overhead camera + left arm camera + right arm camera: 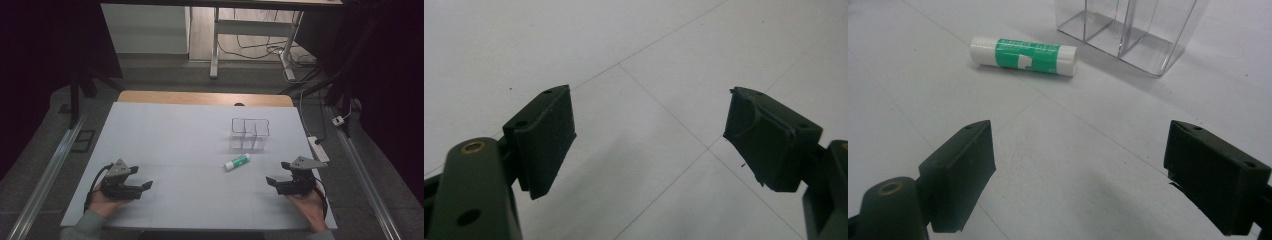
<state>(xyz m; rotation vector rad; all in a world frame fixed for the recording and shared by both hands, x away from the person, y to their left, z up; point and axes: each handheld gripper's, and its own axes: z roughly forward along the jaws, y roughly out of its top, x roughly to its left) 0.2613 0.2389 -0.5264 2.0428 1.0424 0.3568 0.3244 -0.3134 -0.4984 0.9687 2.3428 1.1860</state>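
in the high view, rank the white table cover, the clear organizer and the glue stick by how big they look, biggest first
1. white table cover
2. clear organizer
3. glue stick

White-covered table [175, 145], green-and-white glue stick [237, 161] lying flat, clear divided organizer [249, 134] standing just behind it

Glue stick [237, 161] on table [170, 140], just before clear organizer [249, 133]

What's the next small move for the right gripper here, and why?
Probably ease the right gripper forward toward the glue stick: its fingers stand open and empty, the stick lies flat just ahead, beside the clear organizer.
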